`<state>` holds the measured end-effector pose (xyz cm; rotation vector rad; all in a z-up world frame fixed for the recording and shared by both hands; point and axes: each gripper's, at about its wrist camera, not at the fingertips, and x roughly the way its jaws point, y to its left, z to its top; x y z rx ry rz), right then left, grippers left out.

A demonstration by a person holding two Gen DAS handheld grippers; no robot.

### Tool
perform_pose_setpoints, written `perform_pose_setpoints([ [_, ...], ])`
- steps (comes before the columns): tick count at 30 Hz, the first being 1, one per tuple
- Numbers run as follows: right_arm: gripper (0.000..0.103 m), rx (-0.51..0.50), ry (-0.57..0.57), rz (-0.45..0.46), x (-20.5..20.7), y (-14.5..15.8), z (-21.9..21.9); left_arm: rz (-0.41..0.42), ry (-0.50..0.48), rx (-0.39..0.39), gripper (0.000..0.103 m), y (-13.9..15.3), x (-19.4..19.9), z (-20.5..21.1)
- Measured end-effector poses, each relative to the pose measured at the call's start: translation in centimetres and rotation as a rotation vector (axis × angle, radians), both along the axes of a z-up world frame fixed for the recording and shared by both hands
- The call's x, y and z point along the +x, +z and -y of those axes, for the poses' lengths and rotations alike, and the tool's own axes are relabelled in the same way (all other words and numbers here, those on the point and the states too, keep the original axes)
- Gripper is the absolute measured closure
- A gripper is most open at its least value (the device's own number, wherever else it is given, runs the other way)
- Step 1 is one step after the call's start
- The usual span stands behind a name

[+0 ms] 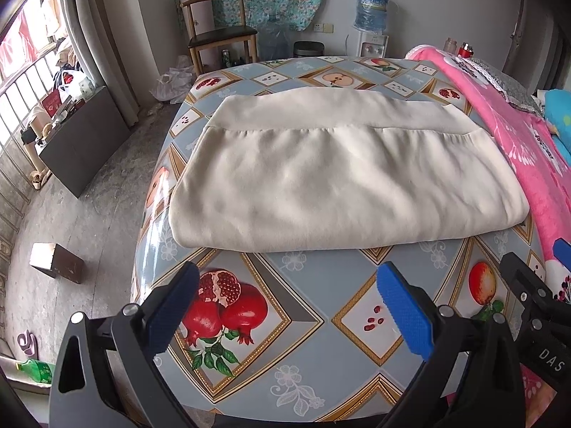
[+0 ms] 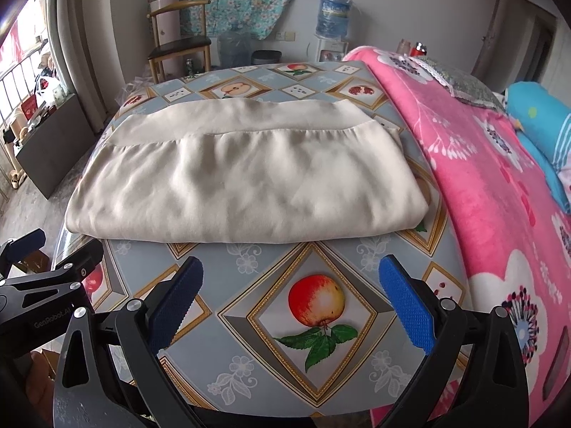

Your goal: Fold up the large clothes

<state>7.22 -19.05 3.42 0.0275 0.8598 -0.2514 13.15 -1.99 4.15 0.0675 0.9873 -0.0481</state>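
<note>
I hold my left claw (image 1: 287,306) low over the near edge of the table (image 1: 314,356), its blue-padded fingers (image 1: 405,312) spread wide with nothing between them, pointing toward the far edge. My right claw (image 2: 291,306) hangs beside it at the same height, nearer the right edge, equally wide open and empty; in the left wrist view its black frame shows at the right margin, close to my left claw but not touching it.

The cream, soft-knit folded garment (image 1: 339,178) lies flat across the middle of the table, a rounded fold facing the near edge and a plain band running along its far side. It is apart from both claws, with a strip of fruit-printed tablecloth (image 2: 314,306) bare between us.

A pink floral fleece blanket (image 2: 499,192) lies along the table's right edge. Beyond the far edge stand a wooden chair (image 1: 221,32) and a water dispenser carrying a blue bottle (image 1: 371,10).
</note>
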Motion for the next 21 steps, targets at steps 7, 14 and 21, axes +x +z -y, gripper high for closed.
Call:
perform_pose_setpoints([
  [7, 0.007, -0.004, -0.001, -0.001, 0.0, 0.02, -0.04, 0.001, 0.002, -0.003, 0.005, -0.02, 0.02, -0.1],
  [14, 0.007, -0.004, 0.0, -0.001, 0.04, 0.01, -0.11, 0.002, 0.003, -0.004, 0.005, 0.03, 0.01, -0.18],
  [21, 0.007, -0.007, -0.004, 0.0, -0.03, 0.28, 0.09, 0.001, 0.003, -0.004, 0.005, 0.03, 0.0, -0.19],
])
